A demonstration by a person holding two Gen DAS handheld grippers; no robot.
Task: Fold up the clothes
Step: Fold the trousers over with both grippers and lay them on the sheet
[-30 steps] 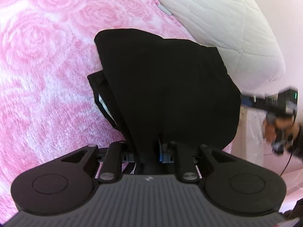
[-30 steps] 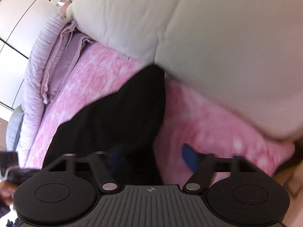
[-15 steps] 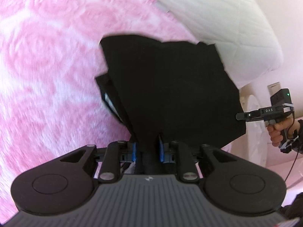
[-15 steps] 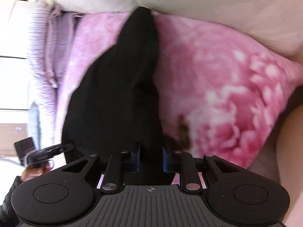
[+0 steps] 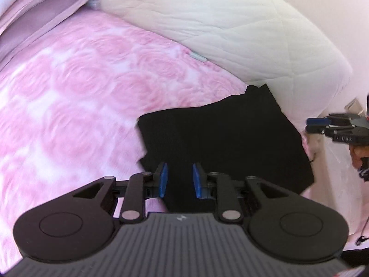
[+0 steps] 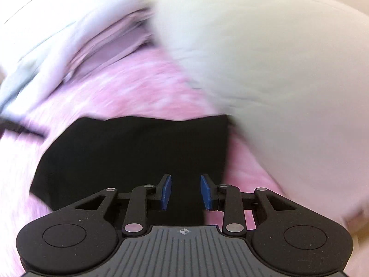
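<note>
A black garment [image 5: 219, 138] lies folded on the pink rose blanket [image 5: 69, 92], close to the white duvet. My left gripper [image 5: 180, 180] is at its near left edge. Its blue pads [image 5: 162, 180] stand a little apart, black cloth fills the gap, and the grip looks the same as before. In the blurred right wrist view the garment [image 6: 129, 152] spreads out below my right gripper [image 6: 186, 192]. Its jaws are opening, and dark cloth shows between the pads without being pinched. From the left wrist view, the right gripper [image 5: 310, 125] hovers off the garment's right edge, held by a hand [image 5: 359, 157].
A thick white quilted duvet [image 5: 242, 30] bulks along the far side of the bed and fills the right of the right wrist view [image 6: 288, 92]. Folded lilac bedding [image 5: 41, 7] is stacked at the far left. The bed's edge drops away at the right.
The right gripper closed on the garment's edge, then loosened and swung away while rolling. The left gripper rose and tilted, so more of the bed shows. The garment now looks flatter.
</note>
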